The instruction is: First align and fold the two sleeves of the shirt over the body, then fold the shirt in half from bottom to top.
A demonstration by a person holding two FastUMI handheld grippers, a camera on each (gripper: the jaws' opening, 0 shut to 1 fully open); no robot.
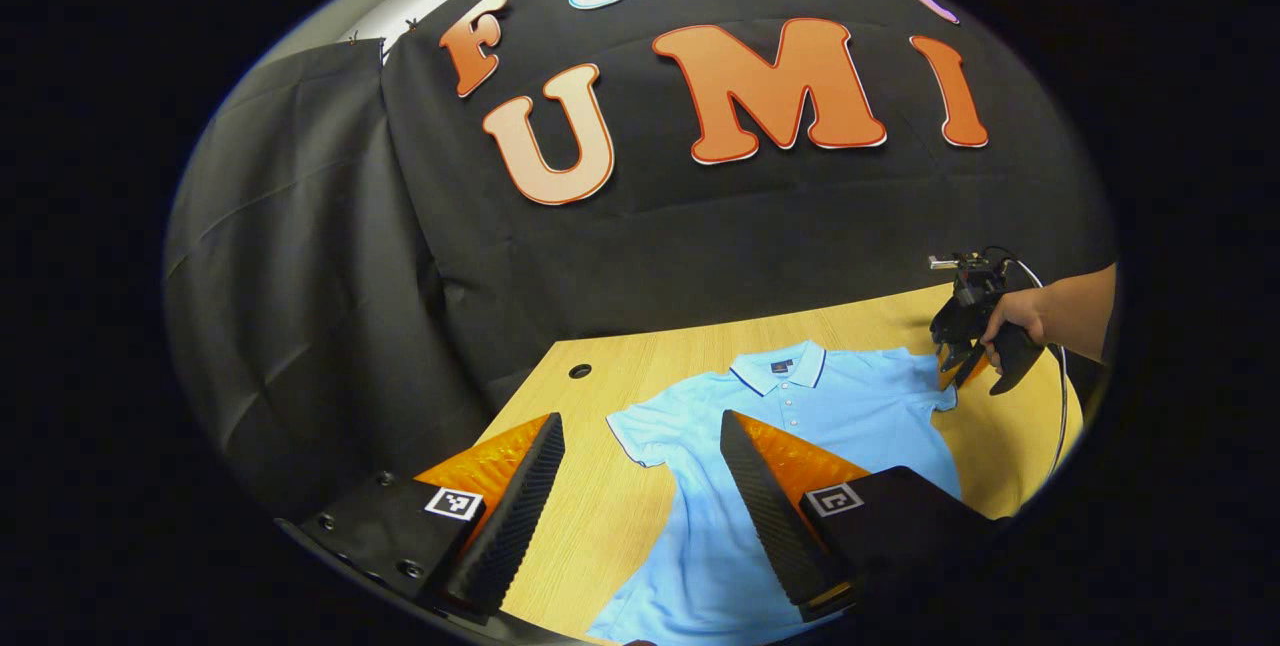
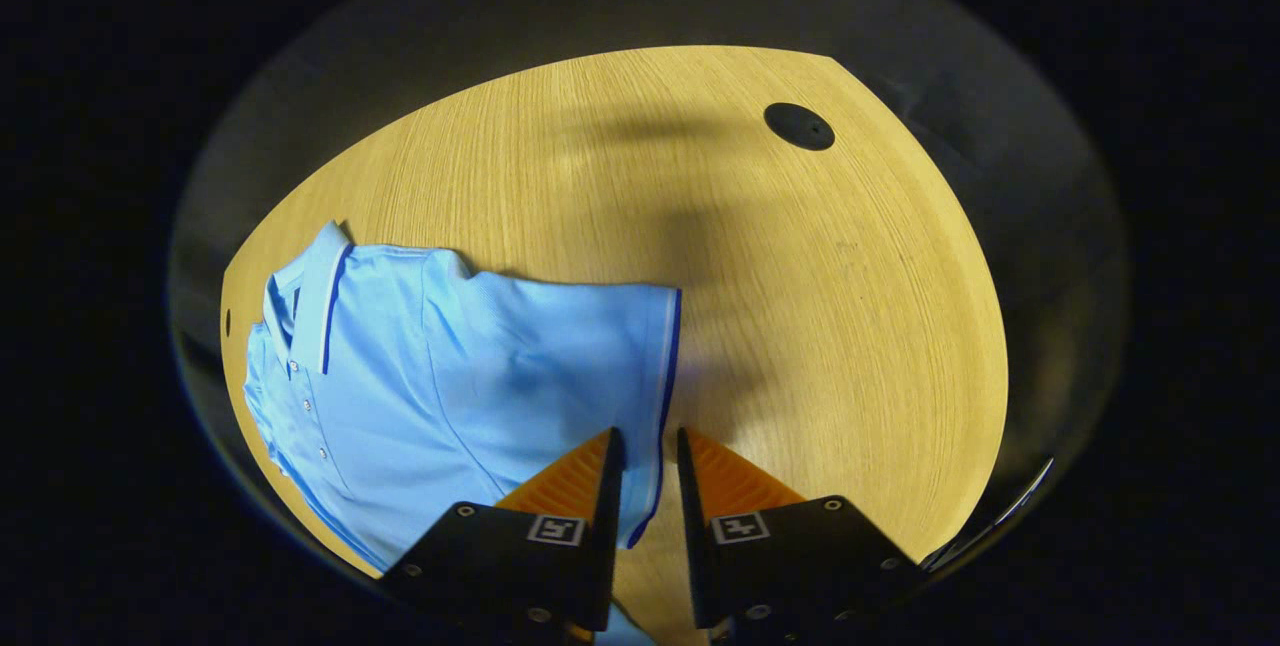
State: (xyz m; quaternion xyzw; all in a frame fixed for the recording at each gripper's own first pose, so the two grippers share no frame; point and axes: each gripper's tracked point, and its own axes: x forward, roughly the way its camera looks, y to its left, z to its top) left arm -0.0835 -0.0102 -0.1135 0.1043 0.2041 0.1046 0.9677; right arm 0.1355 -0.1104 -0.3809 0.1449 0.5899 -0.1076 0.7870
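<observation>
Shirt: a light blue polo shirt (image 1: 800,416) lies flat and face up on the wooden counter (image 1: 590,506), collar toward the booth's black cloth wall (image 1: 330,306), buttons in a row down the placket.
Sleeves: in the left gripper view both short sleeves spread out to the sides, not yet folded over the body.
Left tool: the left tool (image 1: 640,506) hovers low over the counter with its fingers wide apart; one finger stands over bare wood, the other over the shirt's body, and the near sleeve (image 1: 640,431) lies in the gap ahead of them.
Right tool: in the right gripper view the right tool (image 2: 648,486) has its fingers drawn close, a narrow gap between them, with the dark-trimmed cuff (image 2: 668,366) of the far sleeve running down into that gap; whether both fingers press on the cloth cannot be told.
Same tool from afar: in the left gripper view the right tool (image 1: 955,366) sits at the far sleeve's edge, held by a hand (image 1: 1015,321) with a bare forearm reaching in from the side.
Counter: pale wood grain, with a round dark cable hole (image 2: 799,126) near its far corner; another hole (image 1: 580,371) shows in the left gripper view, beyond the near sleeve.
Collar: the collar (image 2: 315,296) carries a thin dark stripe along its edge.
</observation>
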